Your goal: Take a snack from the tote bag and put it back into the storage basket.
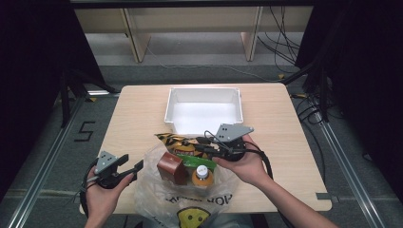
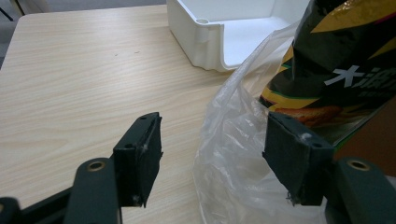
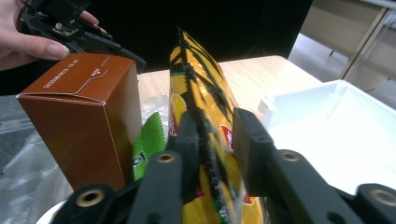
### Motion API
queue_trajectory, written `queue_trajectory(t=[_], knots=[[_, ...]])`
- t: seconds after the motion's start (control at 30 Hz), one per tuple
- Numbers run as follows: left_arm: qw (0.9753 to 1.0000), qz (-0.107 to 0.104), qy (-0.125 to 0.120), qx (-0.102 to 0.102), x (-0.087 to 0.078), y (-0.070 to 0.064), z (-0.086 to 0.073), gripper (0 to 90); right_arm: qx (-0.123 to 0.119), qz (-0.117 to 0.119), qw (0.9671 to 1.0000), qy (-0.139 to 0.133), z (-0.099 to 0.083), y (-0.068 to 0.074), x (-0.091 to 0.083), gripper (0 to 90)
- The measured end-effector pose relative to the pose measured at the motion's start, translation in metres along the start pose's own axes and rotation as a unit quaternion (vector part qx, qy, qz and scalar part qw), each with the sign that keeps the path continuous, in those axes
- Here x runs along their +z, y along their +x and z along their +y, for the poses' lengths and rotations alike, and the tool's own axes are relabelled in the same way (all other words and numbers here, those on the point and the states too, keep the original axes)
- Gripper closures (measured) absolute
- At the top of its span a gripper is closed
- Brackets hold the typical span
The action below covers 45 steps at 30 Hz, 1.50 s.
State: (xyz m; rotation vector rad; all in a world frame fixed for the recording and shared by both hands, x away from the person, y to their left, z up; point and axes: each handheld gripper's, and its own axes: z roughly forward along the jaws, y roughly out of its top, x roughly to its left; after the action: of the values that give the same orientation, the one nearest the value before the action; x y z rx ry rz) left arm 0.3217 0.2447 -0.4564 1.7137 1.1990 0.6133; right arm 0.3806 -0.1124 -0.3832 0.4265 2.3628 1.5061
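Observation:
A yellow and black chip bag point(image 1: 173, 140) point(image 3: 198, 79) stands up out of a clear plastic bag point(image 1: 157, 199) point(image 2: 233, 130) at the table's front. My right gripper point(image 1: 202, 144) point(image 3: 217, 126) is shut on the chip bag's sealed edge. Inside the plastic bag are a brown box point(image 1: 172, 167) point(image 3: 84, 116), a green packet point(image 1: 197, 161) point(image 3: 149, 140) and a bottle with an orange cap point(image 1: 202, 175). My left gripper point(image 1: 132, 163) point(image 2: 212, 149) is open at the plastic bag's left edge, with a fold of the film between its jaws.
A white bin point(image 1: 204, 90) point(image 2: 205, 42) point(image 3: 327, 126) sits empty just beyond the bag, at the middle rear of the wooden table point(image 1: 285, 142). Bare tabletop lies to the left and right of it. Cables and frame rails run on the floor around.

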Motion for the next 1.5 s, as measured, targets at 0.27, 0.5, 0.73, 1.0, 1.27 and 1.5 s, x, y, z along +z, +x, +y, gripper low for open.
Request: queue_trajectory(t=[0.27, 0.5, 0.73, 1.0, 1.27, 1.5], knots=[[1.0000, -0.003, -0.002, 0.005, 0.002, 0.001, -0.001, 36.5, -0.015, 0.006, 0.9998, -0.012, -0.001, 0.001, -0.001, 88.2], [1.0000, -0.001, 0.000, 0.001, 0.002, 0.000, -0.001, 36.7, -0.017, 0.007, 0.9995, -0.026, -0.001, 0.000, -0.002, 89.9], [1.0000, -0.002, 0.001, 0.001, 0.002, -0.001, -0.001, 36.7, -0.006, 0.000, 0.9990, -0.044, 0.001, 0.000, -0.004, 90.0], [1.0000, -0.002, 0.001, 0.001, 0.003, -0.001, -0.001, 36.9, -0.002, -0.016, 0.9974, -0.070, 0.007, 0.001, -0.008, 90.0], [1.0000, -0.004, -0.002, 0.004, 0.004, 0.000, -0.002, 37.0, 0.006, -0.010, 0.9964, -0.084, 0.012, -0.001, -0.010, 90.0], [1.0000, -0.004, -0.002, 0.006, 0.004, 0.000, -0.002, 37.1, 0.002, -0.020, 0.9947, -0.101, 0.016, -0.004, -0.014, 90.0]])
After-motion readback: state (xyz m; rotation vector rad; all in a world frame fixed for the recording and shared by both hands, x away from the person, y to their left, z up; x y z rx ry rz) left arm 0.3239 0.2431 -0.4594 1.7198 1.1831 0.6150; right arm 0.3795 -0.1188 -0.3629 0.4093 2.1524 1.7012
